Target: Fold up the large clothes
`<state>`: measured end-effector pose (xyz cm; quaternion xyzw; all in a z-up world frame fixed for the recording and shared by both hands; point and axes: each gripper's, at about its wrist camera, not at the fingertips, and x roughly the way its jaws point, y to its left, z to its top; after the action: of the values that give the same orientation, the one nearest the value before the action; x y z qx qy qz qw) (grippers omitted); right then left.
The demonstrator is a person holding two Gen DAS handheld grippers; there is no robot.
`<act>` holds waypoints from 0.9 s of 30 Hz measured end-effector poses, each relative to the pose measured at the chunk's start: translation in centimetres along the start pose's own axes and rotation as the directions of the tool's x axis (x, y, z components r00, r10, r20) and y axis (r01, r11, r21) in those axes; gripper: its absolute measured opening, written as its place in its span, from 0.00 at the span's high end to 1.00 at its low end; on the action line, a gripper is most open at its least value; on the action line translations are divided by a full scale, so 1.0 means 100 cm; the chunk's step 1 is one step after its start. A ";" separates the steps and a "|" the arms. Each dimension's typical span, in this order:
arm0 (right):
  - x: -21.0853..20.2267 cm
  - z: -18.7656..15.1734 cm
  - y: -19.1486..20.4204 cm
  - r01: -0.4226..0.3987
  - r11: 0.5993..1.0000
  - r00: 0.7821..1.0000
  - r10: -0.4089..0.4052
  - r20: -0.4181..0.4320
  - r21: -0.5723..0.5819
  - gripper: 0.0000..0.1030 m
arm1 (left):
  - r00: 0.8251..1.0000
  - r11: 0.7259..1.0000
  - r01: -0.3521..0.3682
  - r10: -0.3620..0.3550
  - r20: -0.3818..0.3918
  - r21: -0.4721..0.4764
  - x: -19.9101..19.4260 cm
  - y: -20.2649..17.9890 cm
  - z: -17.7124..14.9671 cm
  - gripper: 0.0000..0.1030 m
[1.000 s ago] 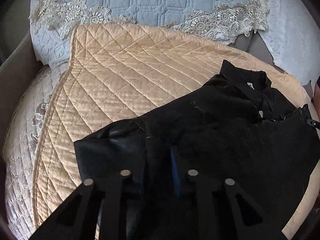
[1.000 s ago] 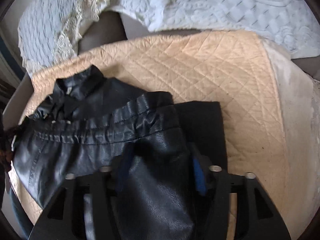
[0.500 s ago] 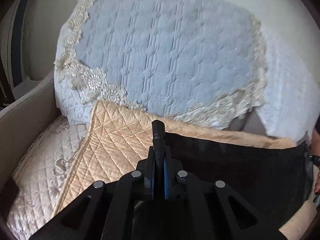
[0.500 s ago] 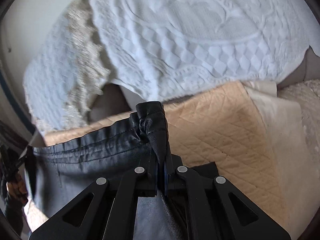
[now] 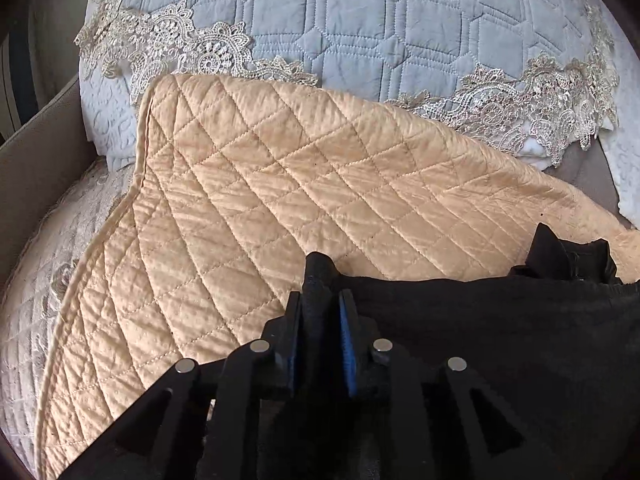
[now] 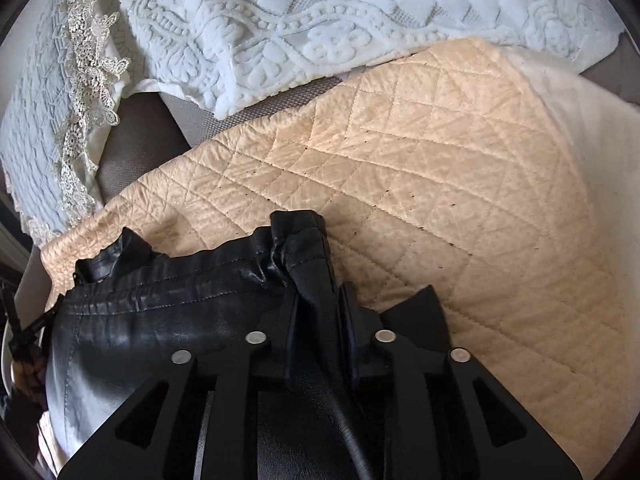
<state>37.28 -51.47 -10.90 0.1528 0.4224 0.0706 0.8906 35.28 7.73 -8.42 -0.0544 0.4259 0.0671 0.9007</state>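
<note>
We saw the black leather jacket (image 6: 168,336) lying on the peach quilted cover (image 5: 280,200). Its bunched hem corners stood between the jaws of our left hand-held gripper (image 5: 320,312) and right hand-held gripper (image 6: 316,304), which had just been opening, pads loosened.

**Quilted cover on a sofa, black garment on top**

A sofa seat (image 6: 132,160) of grey-brown fabric carries a peach quilted cover (image 5: 280,200) stitched in diamonds. Directly on that cover, at its near side, lies a black leather garment (image 6: 160,320). Against the far side lean a blue-grey quilted pillow (image 5: 360,20) edged in lace and a white embossed throw (image 6: 300,20).
</note>
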 end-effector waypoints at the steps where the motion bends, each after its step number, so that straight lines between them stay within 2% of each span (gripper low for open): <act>1: -0.010 -0.001 0.005 0.026 1.000 0.999 -0.026 0.020 -0.004 0.70 | 1.000 1.000 -0.004 0.004 -0.008 0.006 -0.006 -0.001 0.004 0.79; 4: -0.051 -0.010 0.019 -0.005 1.000 0.996 0.007 0.088 -0.024 0.62 | 0.999 1.000 -0.002 0.002 0.043 -0.003 -0.047 0.006 0.005 0.79; 6: -0.080 -0.028 0.027 -0.028 0.998 0.991 0.035 0.125 -0.054 0.59 | 0.995 0.999 0.040 -0.039 0.096 -0.011 -0.083 0.015 -0.005 0.78; 8: -0.100 -0.056 0.035 -0.052 0.994 0.989 0.065 0.130 -0.100 0.54 | 0.985 0.996 0.090 -0.089 0.147 0.002 -0.118 0.021 -0.026 0.72; 10: -0.098 -0.077 0.036 -0.046 0.992 0.993 0.059 0.102 -0.121 0.54 | 0.980 0.993 0.117 -0.120 0.160 0.030 -0.136 0.020 -0.050 0.68; 12: -0.081 -0.097 0.023 0.012 0.993 0.999 -0.007 0.047 -0.118 0.56 | 0.987 0.992 0.098 -0.107 0.122 0.073 -0.131 0.016 -0.072 0.68; 14: -0.068 -0.103 0.010 0.028 0.994 0.999 -0.024 0.037 -0.107 0.69 | 0.999 0.995 0.009 -0.014 0.049 0.104 -0.101 0.018 -0.088 0.68; 15: -0.066 -0.103 0.003 0.023 0.997 0.999 -0.020 0.037 -0.070 0.79 | 1.000 0.997 0.021 -0.022 0.012 0.074 -0.084 0.026 -0.091 0.68; 16: -0.068 -0.100 0.000 0.029 0.999 0.999 -0.027 0.042 -0.041 0.80 | 0.998 0.998 0.059 -0.059 0.000 0.037 -0.078 0.034 -0.091 0.68; 17: -0.070 -0.098 0.002 0.036 0.999 0.999 -0.034 0.041 -0.040 0.80 | 0.998 0.998 0.067 -0.067 0.003 0.016 -0.079 0.038 -0.087 0.70; 19: -0.073 -0.097 0.007 0.059 0.997 0.998 -0.057 0.031 -0.058 0.78 | 1.000 1.000 -0.001 0.001 0.016 0.013 -0.083 0.039 -0.083 0.70; 21: -0.086 -0.098 0.017 0.077 0.995 0.996 -0.074 0.045 -0.059 0.77 | 0.999 0.999 -0.030 0.030 0.013 0.029 -0.091 0.036 -0.083 0.71; 22: -0.095 -0.099 0.023 0.050 0.997 0.997 -0.046 0.062 -0.063 0.77 | 0.999 0.999 -0.024 0.023 0.024 0.028 -0.103 0.033 -0.084 0.71; 24: -0.107 -0.101 0.036 -0.003 0.996 0.996 0.011 0.083 -0.092 0.75 | 0.996 0.998 0.061 -0.063 0.066 0.027 -0.129 0.025 -0.087 0.71; 27: -0.106 -0.100 0.063 -0.061 0.985 0.994 0.074 0.075 -0.164 0.63 | 0.984 0.988 0.136 -0.143 0.102 0.069 -0.149 -0.001 -0.089 0.70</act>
<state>22.86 -46.11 -7.06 0.0973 0.3734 0.1285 0.9136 19.17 5.10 -2.47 -0.0526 0.3742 -0.0066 0.9258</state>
